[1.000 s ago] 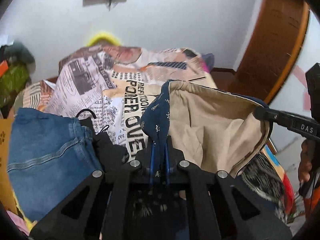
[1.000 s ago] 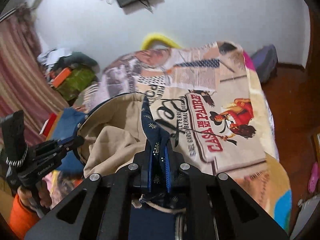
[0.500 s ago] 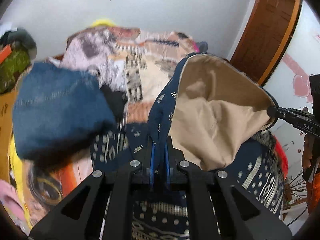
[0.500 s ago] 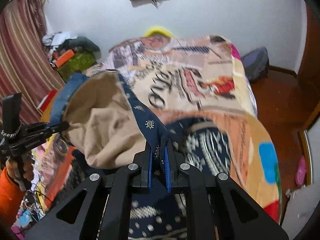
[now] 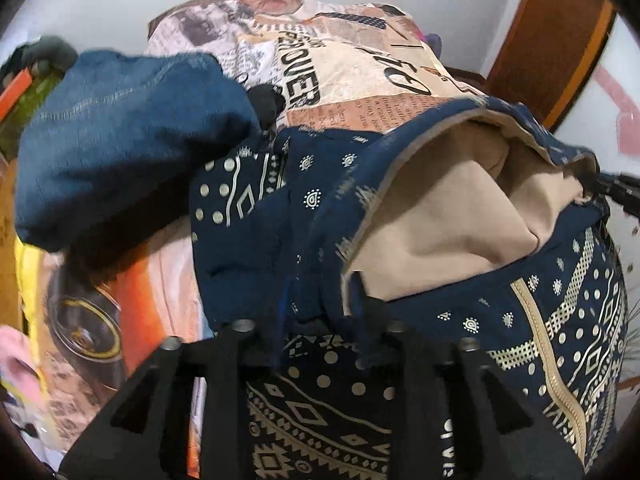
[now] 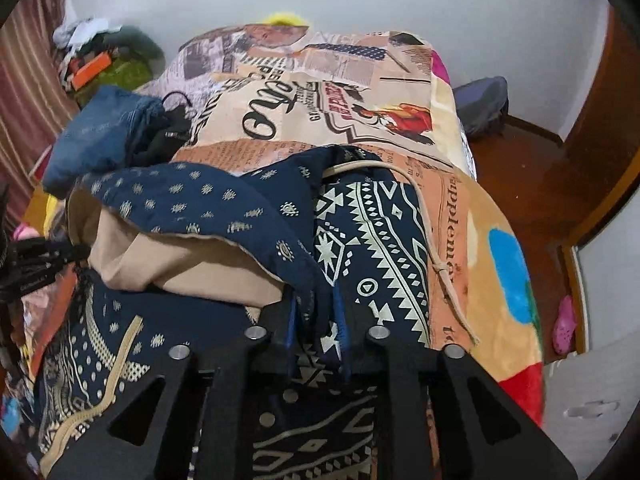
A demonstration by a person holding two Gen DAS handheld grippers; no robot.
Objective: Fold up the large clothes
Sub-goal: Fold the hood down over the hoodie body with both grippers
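Observation:
A large navy garment (image 5: 560, 320) with cream geometric print and a beige lining (image 5: 440, 216) lies over the near end of the bed; it also shows in the right wrist view (image 6: 380, 240). My left gripper (image 5: 320, 300) has its jaws parted, and the garment's navy edge hangs loosely between them. My right gripper (image 6: 316, 320) stands a little apart too, with the garment's edge between its blue pads. The other gripper's tip shows at the garment's far corner in each view (image 5: 616, 192) (image 6: 36, 264).
The bed carries a newspaper-print blanket (image 6: 320, 92). Folded blue jeans (image 5: 120, 132) and a black item (image 6: 168, 132) lie at its left side. Clutter is piled by the striped curtain (image 6: 24, 80). A wooden floor (image 6: 540, 184) and a pink shoe (image 6: 564, 324) are on the right.
Both grippers came down toward the bed, laying the garment's upper edge over its lower part. Both sets of jaws went from clamped tight to parted.

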